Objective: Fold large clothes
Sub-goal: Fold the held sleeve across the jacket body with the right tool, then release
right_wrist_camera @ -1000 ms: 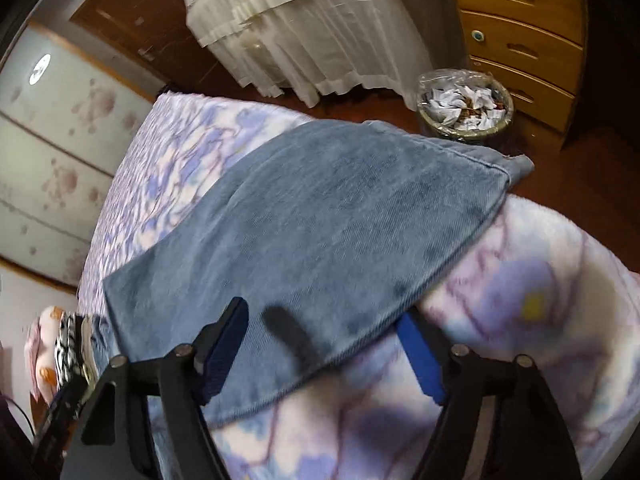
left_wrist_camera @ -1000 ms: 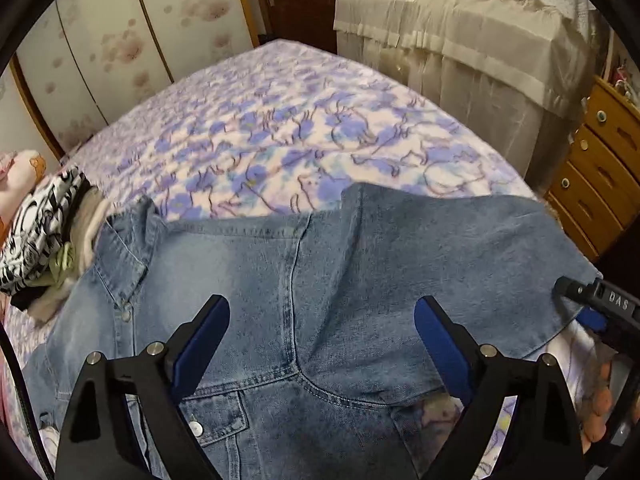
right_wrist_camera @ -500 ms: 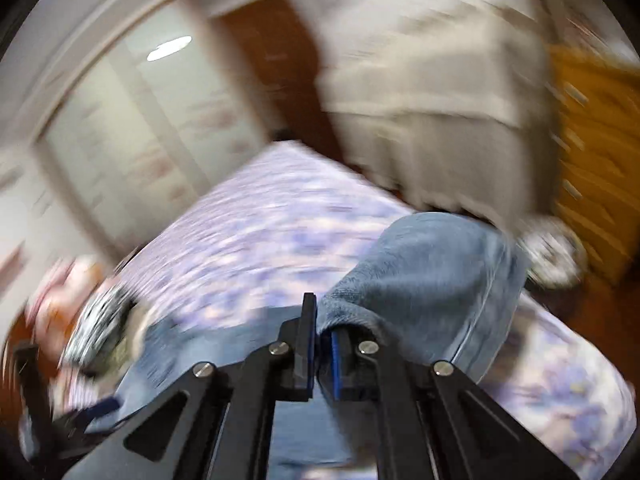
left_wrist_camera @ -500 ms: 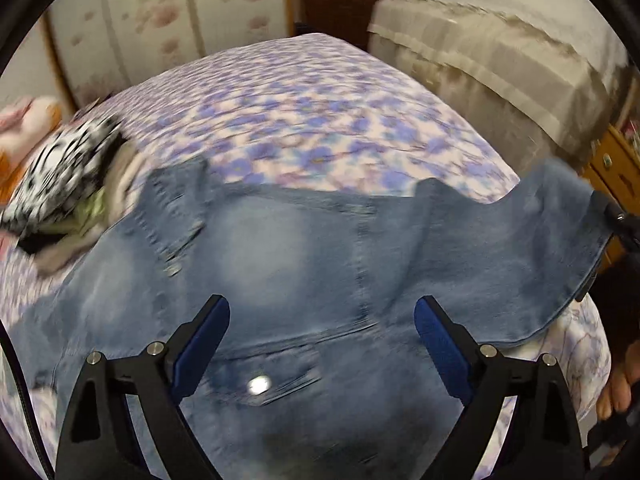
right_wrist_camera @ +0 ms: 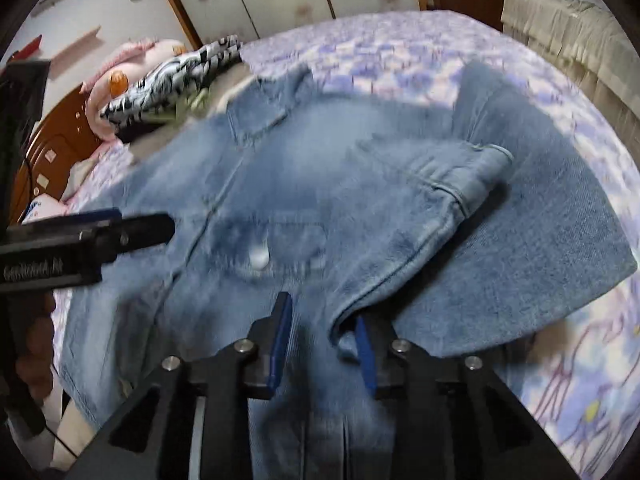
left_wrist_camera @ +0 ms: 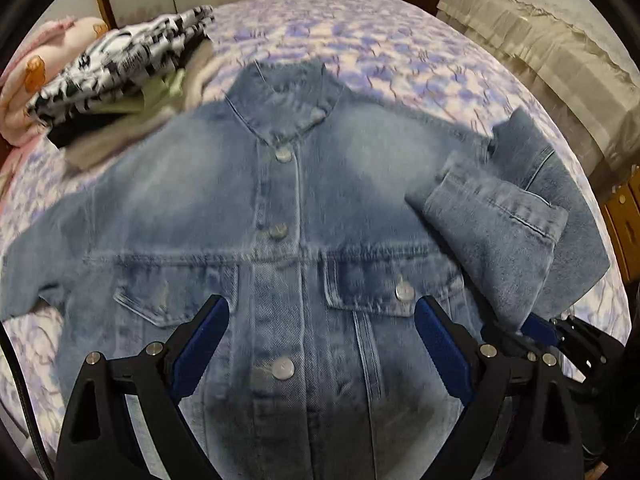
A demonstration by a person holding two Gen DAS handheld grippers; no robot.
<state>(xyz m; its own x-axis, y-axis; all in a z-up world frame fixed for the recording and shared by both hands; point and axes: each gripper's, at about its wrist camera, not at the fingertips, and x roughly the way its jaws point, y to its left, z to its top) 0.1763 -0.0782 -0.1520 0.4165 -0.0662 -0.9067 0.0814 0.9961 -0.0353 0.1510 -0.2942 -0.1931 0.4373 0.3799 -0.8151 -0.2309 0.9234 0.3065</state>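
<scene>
Now the denim jacket (left_wrist_camera: 288,208) lies front-up on the flowered bedspread (left_wrist_camera: 400,48), buttoned, collar away from both sets of fingers, body spread under them. What has changed: a second ago its right sleeve (left_wrist_camera: 492,224) lay flat out to the side; half a second ago the right gripper (right_wrist_camera: 322,344) had it pinched and lifted; now that sleeve is folded inward, its cuff resting on the chest just beyond the pocket.

The right gripper's jaws have just been opening. They stand partly apart, with the fold's edge lying by the right-hand pad (right_wrist_camera: 366,350); as far as the blur allows, the pads no longer press it, so I judge the sleeve released.

The left gripper (left_wrist_camera: 320,344) hovers over the lower front, fingers spread wide with only flat denim and the placket between them, holding nothing. It has shifted across the jacket, from over the back side to the centre.

For the task, one sleeve seems done; the other sleeve (left_wrist_camera: 44,256), out beyond the left finger, probably comes next. A pile of other clothes (left_wrist_camera: 120,60) sits past the collar, clear of the work.
</scene>
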